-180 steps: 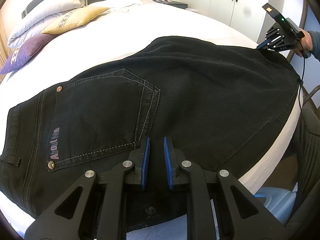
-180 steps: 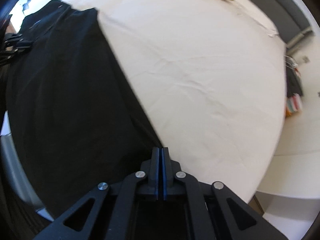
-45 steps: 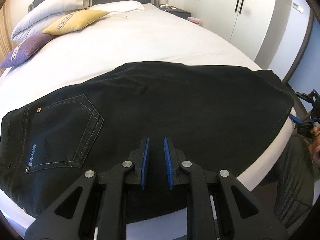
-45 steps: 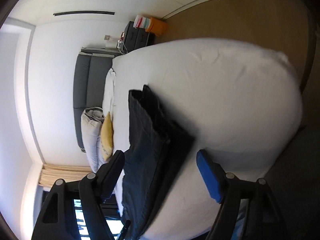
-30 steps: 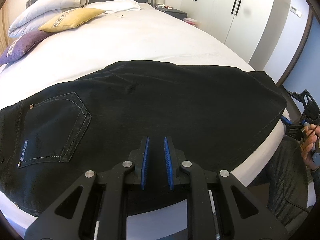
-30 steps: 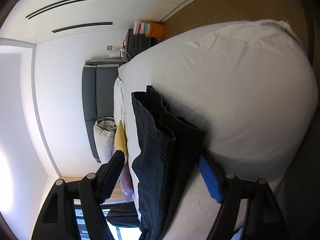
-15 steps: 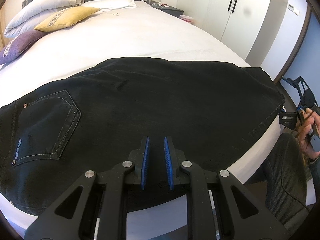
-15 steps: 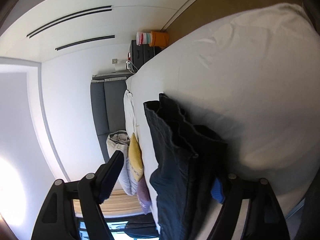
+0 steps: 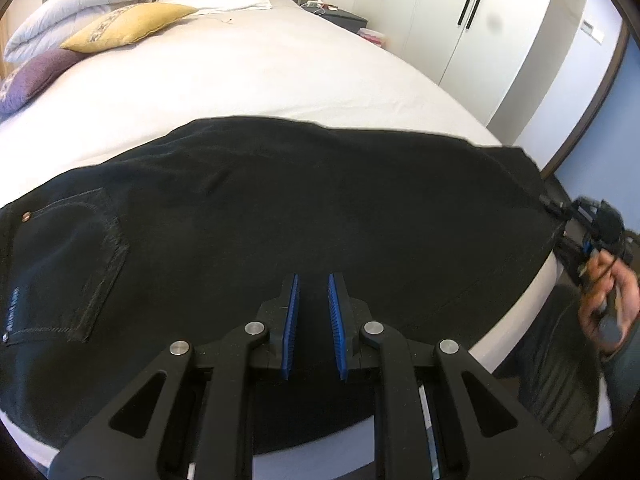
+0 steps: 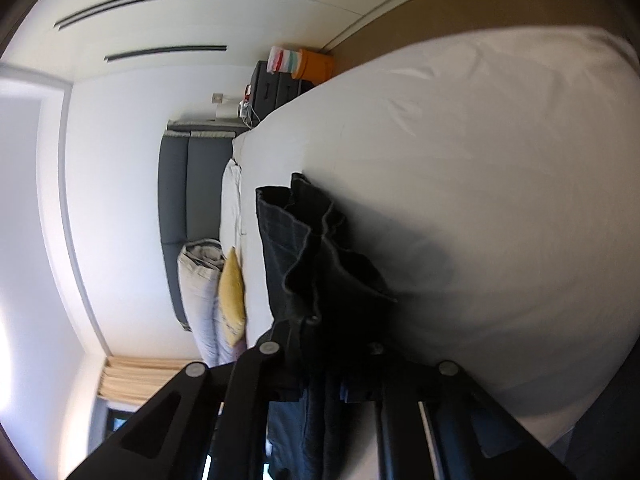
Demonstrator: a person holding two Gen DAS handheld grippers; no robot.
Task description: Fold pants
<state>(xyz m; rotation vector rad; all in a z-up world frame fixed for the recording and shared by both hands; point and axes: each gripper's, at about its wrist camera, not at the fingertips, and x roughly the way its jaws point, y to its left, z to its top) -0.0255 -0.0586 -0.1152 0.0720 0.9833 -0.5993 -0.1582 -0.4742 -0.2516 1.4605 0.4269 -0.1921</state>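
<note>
Black jeans [image 9: 280,216] lie flat across the near edge of the white bed [image 9: 240,80], back pocket at the left, leg hems at the right. My left gripper [image 9: 313,312] hovers over the middle of the jeans, its blue pads slightly apart and empty. My right gripper [image 9: 576,220] is at the hem end, at the bed's right corner. In the right wrist view, which is rolled sideways, the right gripper [image 10: 324,344] has closed on the hem of the jeans [image 10: 304,248], which fills the space between the fingers.
Pillows, a yellow one [image 9: 128,24] and a purple one [image 9: 28,76], lie at the headboard. A dark nightstand [image 9: 344,20] and white wardrobe doors [image 9: 460,20] stand beyond the bed. The person's hand [image 9: 608,300] holds the right gripper off the bed's corner.
The right gripper came in to the hem end wide open and its jaws have closed around the hem. The left gripper drifted right along the jeans, its gap unchanged.
</note>
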